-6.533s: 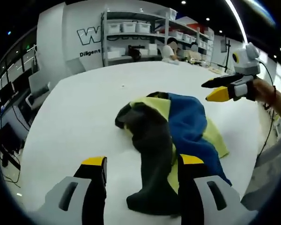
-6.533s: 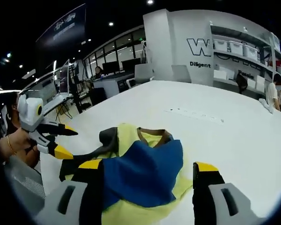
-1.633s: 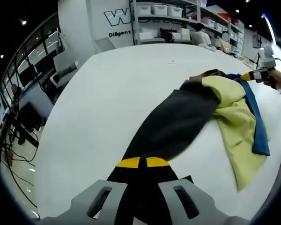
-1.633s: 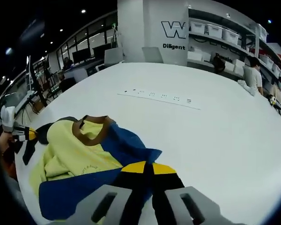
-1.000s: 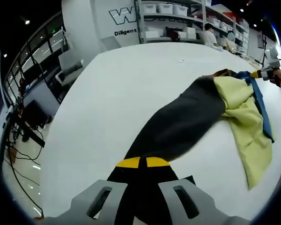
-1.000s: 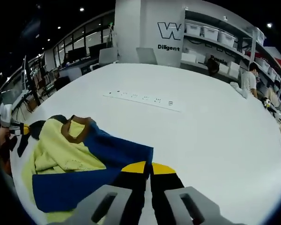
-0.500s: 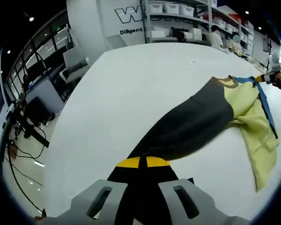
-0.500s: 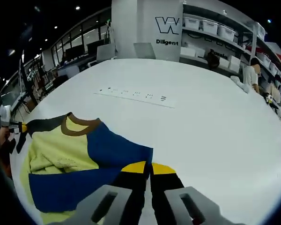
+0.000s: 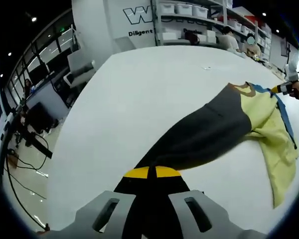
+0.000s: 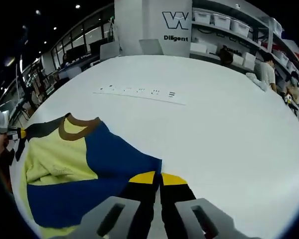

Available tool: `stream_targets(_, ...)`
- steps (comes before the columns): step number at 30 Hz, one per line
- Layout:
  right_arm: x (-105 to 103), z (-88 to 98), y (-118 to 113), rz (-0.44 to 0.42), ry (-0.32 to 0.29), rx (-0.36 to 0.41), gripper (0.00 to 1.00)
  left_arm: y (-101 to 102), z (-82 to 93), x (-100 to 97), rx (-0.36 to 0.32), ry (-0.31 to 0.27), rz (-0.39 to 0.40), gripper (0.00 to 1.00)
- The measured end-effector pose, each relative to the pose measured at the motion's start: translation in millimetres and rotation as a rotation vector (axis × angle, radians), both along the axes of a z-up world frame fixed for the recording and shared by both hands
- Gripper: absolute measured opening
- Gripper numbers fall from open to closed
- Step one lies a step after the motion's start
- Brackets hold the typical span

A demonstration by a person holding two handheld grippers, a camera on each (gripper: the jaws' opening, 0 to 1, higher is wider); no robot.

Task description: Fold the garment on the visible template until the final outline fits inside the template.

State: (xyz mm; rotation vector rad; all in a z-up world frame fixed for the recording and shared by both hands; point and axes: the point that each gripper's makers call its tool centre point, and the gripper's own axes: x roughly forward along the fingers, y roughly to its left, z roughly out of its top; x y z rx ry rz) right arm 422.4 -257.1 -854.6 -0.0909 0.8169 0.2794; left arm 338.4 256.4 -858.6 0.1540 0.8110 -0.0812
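The garment is a long-sleeved top with a yellow body (image 9: 269, 124), a brown collar (image 10: 77, 127), one dark grey sleeve (image 9: 199, 137) and one blue sleeve (image 10: 114, 159). It lies stretched across the white table (image 9: 139, 84). My left gripper (image 9: 148, 172) is shut on the cuff end of the grey sleeve. My right gripper (image 10: 157, 178) is shut on the end of the blue sleeve. Each gripper appears small at the far end of the garment in the other view: the right gripper (image 9: 283, 88) in a hand, and the left gripper (image 10: 19, 133).
A thin row of dark marks (image 10: 139, 93) crosses the table beyond the garment. Shelving with white bins (image 10: 229, 25) and a person (image 10: 265, 74) stand past the far edge. Chairs and desks (image 9: 77, 69) lie off the table's left side.
The crumpled garment was gripped by both sleeves and pulled apart. Over the last second it has stretched wider and flatter, with the collar now lying open on the table.
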Motion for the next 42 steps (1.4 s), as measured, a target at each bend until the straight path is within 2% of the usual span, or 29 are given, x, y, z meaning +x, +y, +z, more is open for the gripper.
stream_targets(2,0,2.5,0,-0.017,-0.003,0.004,0.0,0,0.2,0.1,0.01,0.0,0.006,0.0)
stream_targets(5,-1,8.4,2,-0.04,-0.014,0.035,0.0,-3,-0.4,-1.8,-0.025,0.004,0.037,0.03)
stream_targets(8,-3,17.1,6,-0.051,-0.032,0.063,0.15,-5,2.4,-3.8,0.005,-0.004,0.026,0.12)
stream_targets(12,-6,22.3,9,-0.051,-0.039,0.073,0.21,-7,4.4,-4.7,0.009,-0.01,0.02,0.3)
stream_targets(14,-6,23.0,14,-0.036,-0.04,0.101,0.29,-20,9.6,-8.2,-0.009,-0.028,0.005,0.35)
stream_targets(18,-10,27.2,21,-0.021,-0.053,0.118,0.46,-29,11.8,-11.8,-0.021,-0.033,-0.017,0.47)
stream_targets(21,-23,31.1,40,0.01,-0.041,0.146,0.58,-47,18.5,-22.9,-0.05,-0.039,-0.044,0.58)
stream_targets(23,-29,33.6,50,0.029,-0.045,0.158,0.61,-57,21.9,-29.3,-0.075,-0.038,-0.061,0.6)
stream_targets(29,-46,34.9,71,0.071,-0.04,0.171,0.71,-70,27.0,-37.7,-0.083,-0.046,-0.094,0.66)
stream_targets(34,-59,37.1,82,0.098,-0.05,0.168,0.75,-79,29.6,-42.2,-0.087,-0.043,-0.121,0.69)
stream_targets(41,-73,35.4,95,0.135,-0.049,0.168,0.78,-91,35.3,-44.1,-0.098,-0.069,-0.156,0.75)
stream_targets(42,-80,34.1,101,0.149,-0.044,0.172,0.78,-95,34.5,-46.2,-0.106,-0.056,-0.163,0.76)
